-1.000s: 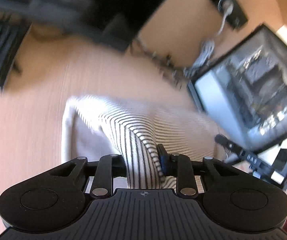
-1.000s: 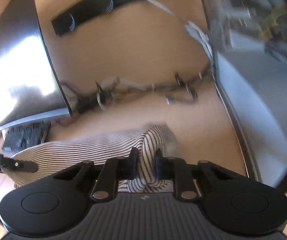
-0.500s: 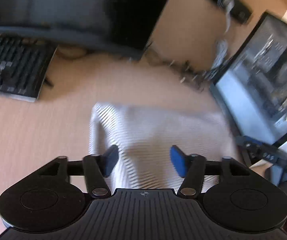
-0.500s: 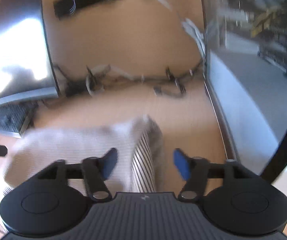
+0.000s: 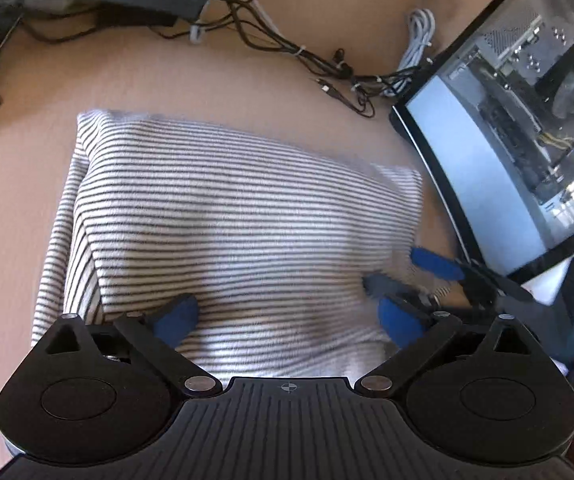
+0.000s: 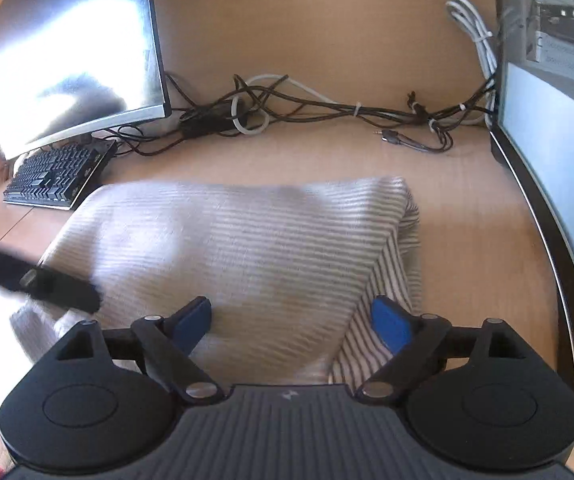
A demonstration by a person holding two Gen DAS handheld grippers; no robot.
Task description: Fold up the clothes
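Grippers both hang spread wide, holding nothing. Left gripper [image 5: 287, 320] sits low over the near edge of the striped shirt [image 5: 239, 216], its blue pads apart above the cloth. Right gripper [image 6: 293, 322] hovers likewise over the shirt's right side. The shirt lies folded on the desk [image 6: 327, 40], between a monitor [image 6: 75, 52] and a PC case [image 5: 527, 120], cables [image 6: 327, 108] behind.

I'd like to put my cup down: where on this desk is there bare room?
Bare wood lies between the striped garment and the cable tangle, and left of the garment toward the keyboard. Crowded: cables along the back, PC case at right.
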